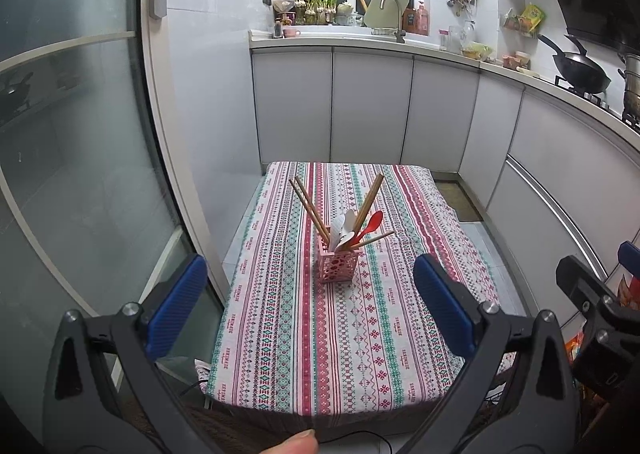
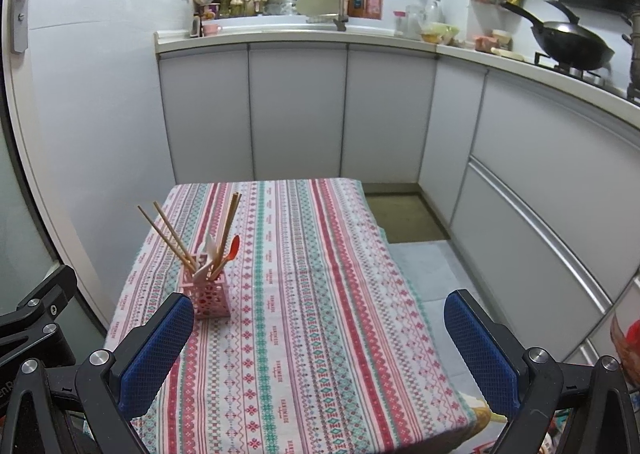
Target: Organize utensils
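A pink perforated utensil holder (image 1: pixel 339 264) (image 2: pixel 208 300) stands upright on the patterned tablecloth (image 1: pixel 320 334) (image 2: pixel 304 314). In it are several wooden chopsticks (image 1: pixel 308 204) (image 2: pixel 172 236) fanning left and right, a red spoon (image 1: pixel 370 224) (image 2: pixel 232 248) and a white spoon (image 1: pixel 345 228) (image 2: pixel 207 254). My left gripper (image 1: pixel 310 302) is open, held back above the table's near edge, nothing between its blue pads (image 1: pixel 178 304). My right gripper (image 2: pixel 320 350) is open too, empty, with the holder just beyond its left finger (image 2: pixel 158 354).
Grey kitchen cabinets (image 1: pixel 372 106) wrap the back and right, with a sink tap (image 1: pixel 394 12) and a black wok (image 2: pixel 572 44) on the counter. A glass door (image 1: pixel 72 174) stands at the left. A fingertip (image 1: pixel 294 444) shows at the bottom. Floor and a mat (image 2: pixel 404 216) lie right of the table.
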Available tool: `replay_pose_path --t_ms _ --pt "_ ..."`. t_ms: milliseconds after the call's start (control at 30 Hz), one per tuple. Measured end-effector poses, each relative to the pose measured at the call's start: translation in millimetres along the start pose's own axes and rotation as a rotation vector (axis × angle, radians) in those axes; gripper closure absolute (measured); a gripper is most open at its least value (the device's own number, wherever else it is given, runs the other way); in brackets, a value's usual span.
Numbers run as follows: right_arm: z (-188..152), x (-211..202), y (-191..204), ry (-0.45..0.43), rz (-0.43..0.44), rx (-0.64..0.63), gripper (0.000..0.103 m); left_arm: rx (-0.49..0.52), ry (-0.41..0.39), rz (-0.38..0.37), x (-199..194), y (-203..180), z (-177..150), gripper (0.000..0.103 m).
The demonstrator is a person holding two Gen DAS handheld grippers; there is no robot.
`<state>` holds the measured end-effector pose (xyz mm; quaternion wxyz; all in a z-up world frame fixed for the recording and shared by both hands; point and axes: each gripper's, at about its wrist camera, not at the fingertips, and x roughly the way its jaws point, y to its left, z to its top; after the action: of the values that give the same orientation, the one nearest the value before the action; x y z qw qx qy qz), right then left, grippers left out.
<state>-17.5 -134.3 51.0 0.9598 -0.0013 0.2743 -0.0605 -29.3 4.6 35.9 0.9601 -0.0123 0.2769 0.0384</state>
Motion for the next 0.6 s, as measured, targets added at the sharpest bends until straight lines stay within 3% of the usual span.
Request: replay_pose_path --t_ms 600 --pt "0.5 -0.2 3.6 -0.012 0.028 -0.006 0.000 0.008 -0.016 0.018 -4.0 -2.4 0.7 0.001"
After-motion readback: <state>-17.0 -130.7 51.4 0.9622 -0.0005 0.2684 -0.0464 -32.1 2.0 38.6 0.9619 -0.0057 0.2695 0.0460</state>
